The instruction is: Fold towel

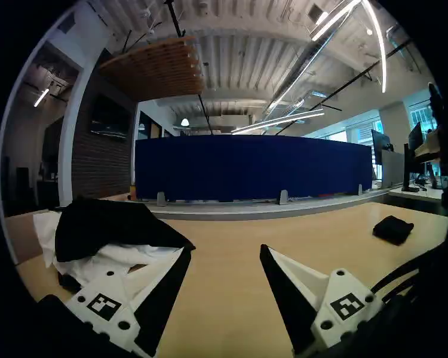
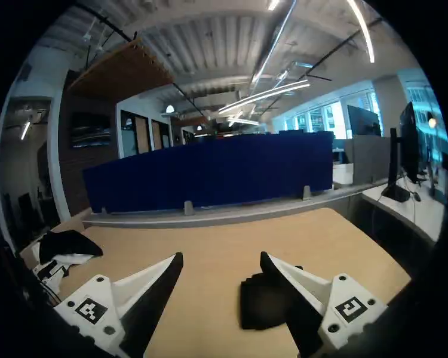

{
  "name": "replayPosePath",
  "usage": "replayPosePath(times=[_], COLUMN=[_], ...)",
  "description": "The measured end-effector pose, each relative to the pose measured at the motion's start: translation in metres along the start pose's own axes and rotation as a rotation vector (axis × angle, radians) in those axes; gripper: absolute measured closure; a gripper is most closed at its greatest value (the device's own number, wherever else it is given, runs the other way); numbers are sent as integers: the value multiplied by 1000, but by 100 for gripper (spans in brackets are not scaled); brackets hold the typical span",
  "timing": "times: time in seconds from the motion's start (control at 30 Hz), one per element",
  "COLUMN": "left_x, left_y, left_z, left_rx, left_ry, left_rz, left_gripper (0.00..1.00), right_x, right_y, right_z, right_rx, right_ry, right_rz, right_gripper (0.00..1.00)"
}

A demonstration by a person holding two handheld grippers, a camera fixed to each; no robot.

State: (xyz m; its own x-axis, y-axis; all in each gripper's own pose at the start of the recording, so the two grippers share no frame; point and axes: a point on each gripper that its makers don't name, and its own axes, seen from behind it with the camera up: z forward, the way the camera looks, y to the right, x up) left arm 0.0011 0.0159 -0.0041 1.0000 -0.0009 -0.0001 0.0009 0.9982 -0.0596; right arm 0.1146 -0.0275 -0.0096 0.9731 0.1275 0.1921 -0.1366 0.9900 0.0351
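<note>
Standing with jaws spread and empty above the wooden table [image 1: 236, 298], the left gripper [image 1: 225, 249] faces a heap of black and white cloths [image 1: 104, 235], the right gripper [image 2: 221, 256] a folded black towel [image 2: 261, 303] it partly hides, with a blue partition [image 1: 248, 167] behind.

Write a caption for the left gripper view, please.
Open hand-held gripper over a wooden table, a heap of black and white cloth close by, a small black cloth farther off.

A pale wooden table [image 1: 319, 232] carries two things: a heap of black and white cloth [image 1: 104, 235] just behind the left finger of the left gripper [image 1: 225, 249], and a folded black towel [image 2: 258, 301] partly hidden behind the right finger of the right gripper [image 2: 221, 256]
</note>
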Motion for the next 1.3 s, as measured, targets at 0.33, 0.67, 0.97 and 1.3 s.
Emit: replayPosePath(times=[0.33, 0.67, 0.97, 1.3], left_x=[0, 0, 0, 0], left_y=[0, -1, -1, 0], left_z=[1, 0, 1, 1], left_rx=[0, 0, 0, 0], left_ry=[0, 0, 0, 0], left_rz=[0, 0, 0, 0], left_gripper=[15, 15, 15, 15], right_x=[-1, -19, -53, -75], right_y=[48, 71, 80, 87], right_z=[-13, -10, 5, 18], right_rx=[-67, -70, -66, -75], right_ry=[97, 159, 155, 160], right_rz=[53, 56, 69, 94], right_gripper=[0, 0, 0, 0])
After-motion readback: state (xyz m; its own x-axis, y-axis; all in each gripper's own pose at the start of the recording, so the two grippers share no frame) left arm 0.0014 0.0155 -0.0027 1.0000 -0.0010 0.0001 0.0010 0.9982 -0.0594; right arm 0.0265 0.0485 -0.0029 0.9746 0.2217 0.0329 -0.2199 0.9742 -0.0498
